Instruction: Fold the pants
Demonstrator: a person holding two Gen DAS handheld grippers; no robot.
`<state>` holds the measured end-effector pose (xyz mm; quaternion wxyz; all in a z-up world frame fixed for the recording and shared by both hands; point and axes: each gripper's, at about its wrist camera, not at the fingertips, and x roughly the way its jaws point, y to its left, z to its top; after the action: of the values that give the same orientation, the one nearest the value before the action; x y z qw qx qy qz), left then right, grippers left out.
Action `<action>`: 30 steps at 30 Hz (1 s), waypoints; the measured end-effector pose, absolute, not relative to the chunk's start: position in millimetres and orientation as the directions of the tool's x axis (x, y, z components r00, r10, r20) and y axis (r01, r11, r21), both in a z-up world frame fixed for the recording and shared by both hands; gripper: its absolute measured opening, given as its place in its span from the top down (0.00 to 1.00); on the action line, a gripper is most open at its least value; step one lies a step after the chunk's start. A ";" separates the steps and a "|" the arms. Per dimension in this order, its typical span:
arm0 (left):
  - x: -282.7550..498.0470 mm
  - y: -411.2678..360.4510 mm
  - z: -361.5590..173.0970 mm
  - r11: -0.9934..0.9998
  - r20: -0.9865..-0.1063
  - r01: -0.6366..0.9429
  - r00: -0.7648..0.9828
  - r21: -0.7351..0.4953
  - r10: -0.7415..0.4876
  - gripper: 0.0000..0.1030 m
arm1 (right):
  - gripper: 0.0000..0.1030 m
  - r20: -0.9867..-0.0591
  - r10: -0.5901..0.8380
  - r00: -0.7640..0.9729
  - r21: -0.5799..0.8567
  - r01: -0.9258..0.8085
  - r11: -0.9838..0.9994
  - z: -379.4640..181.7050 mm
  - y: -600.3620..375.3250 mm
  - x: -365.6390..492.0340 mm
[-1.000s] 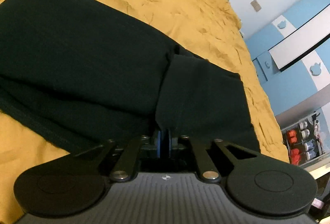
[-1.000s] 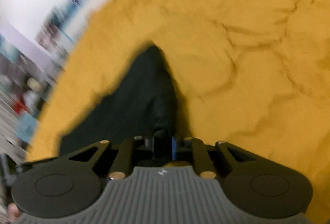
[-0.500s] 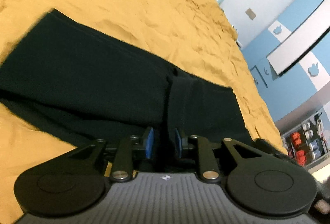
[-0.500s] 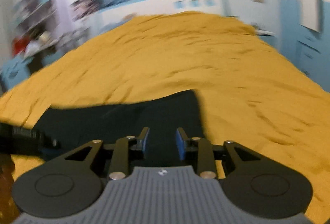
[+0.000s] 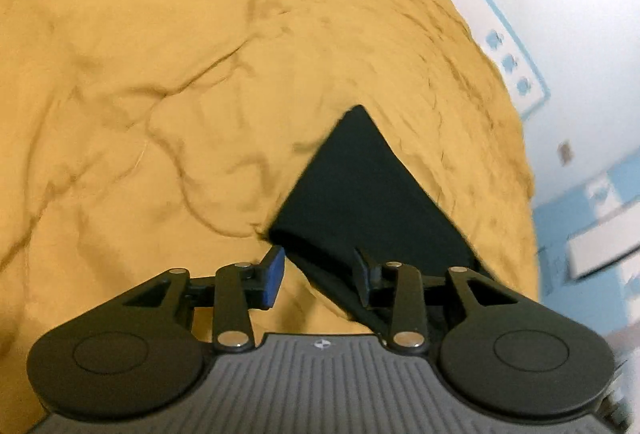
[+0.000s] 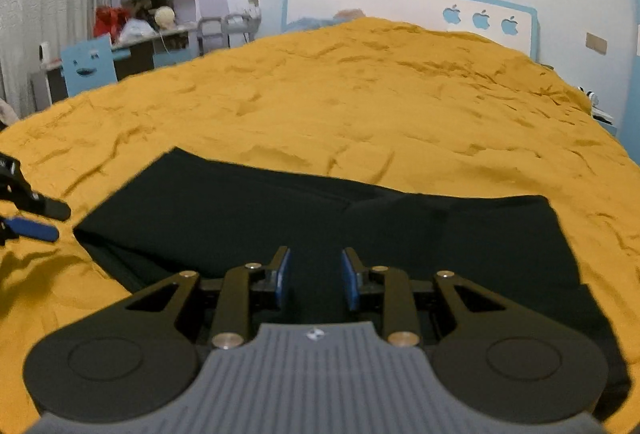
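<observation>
Judging by the folded black pants (image 6: 328, 222) lying centre frame on the bed (image 6: 360, 94), you appear near completion, left tongs (image 5: 320, 272) and right tongs (image 6: 316, 274) both apart, gripping nothing.

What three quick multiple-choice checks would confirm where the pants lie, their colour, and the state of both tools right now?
1. Where do the pants lie?
A. On the yellow bedspread
B. On a shelf
C. On the floor

2. What colour are the pants?
A. Red
B. Black
C. White

3. What state are the left tool and right tool in?
A. Both clamped on cloth
B. Only the left clamped
C. Both open, holding nothing

Answers:
1. A, yellow cloth borders the garment on the far and both lateral sides.
2. B, it shows black in both wrist views.
3. C, each pair of fingers stands apart, with no cloth pinched between them.
</observation>
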<state>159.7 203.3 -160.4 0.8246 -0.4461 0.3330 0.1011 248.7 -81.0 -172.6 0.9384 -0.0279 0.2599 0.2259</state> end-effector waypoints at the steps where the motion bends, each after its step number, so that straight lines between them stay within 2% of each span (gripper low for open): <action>1: 158.3 207.2 -167.3 0.543 -0.629 -0.472 0.765 -0.695 -0.140 0.52 | 0.75 -0.493 0.408 0.768 0.054 -0.441 0.896 -176.3 -80.0 246.8; 6: 165.6 212.1 -195.6 0.464 -0.600 -0.484 0.787 -0.742 -0.141 0.51 | 0.72 -0.567 0.377 0.732 0.012 -0.450 0.893 -210.3 -71.0 250.4; 9: 169.0 211.6 -203.3 0.450 -0.583 -0.482 0.805 -0.751 -0.110 0.50 | 0.68 -0.571 0.371 0.733 -0.010 -0.458 0.889 -214.4 -65.2 251.7; 17: 181.0 206.7 -203.8 0.447 -0.536 -0.452 0.841 -0.772 -0.077 0.48 | 0.68 -0.552 0.398 0.733 0.039 -0.454 0.890 -219.0 -70.8 255.2; 18: 182.9 207.0 -204.9 0.436 -0.524 -0.444 0.848 -0.783 -0.076 0.50 | 0.68 -0.551 0.399 0.733 0.041 -0.453 0.890 -219.4 -70.6 255.0; 20: 186.0 207.3 -205.2 0.418 -0.507 -0.434 0.859 -0.798 -0.076 0.68 | 0.68 -0.549 0.400 0.734 0.045 -0.452 0.891 -219.4 -71.5 253.4; 21: 187.8 206.7 -204.3 0.418 -0.503 -0.431 0.861 -0.800 -0.074 0.85 | 0.68 -0.549 0.402 0.733 0.049 -0.451 0.891 -219.5 -71.7 253.6; 23: 188.9 203.1 -200.1 0.437 -0.503 -0.432 0.862 -0.789 -0.057 0.88 | 0.68 -0.547 0.405 0.732 0.055 -0.451 0.891 -219.6 -72.5 253.9; 28: 193.5 194.8 -186.3 0.491 -0.524 -0.448 0.851 -0.747 -0.021 0.90 | 0.67 -0.550 0.406 0.730 0.058 -0.451 0.891 -220.0 -72.7 254.6; 30: 194.7 192.4 -180.5 0.503 -0.531 -0.452 0.847 -0.736 -0.016 0.90 | 0.61 -0.561 0.416 0.715 0.070 -0.461 0.885 -217.0 -72.8 256.6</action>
<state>194.7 192.4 -180.5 0.8322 -0.4808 0.2434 0.1308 256.6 -72.9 -217.0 0.9253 -0.0376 0.2936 0.2370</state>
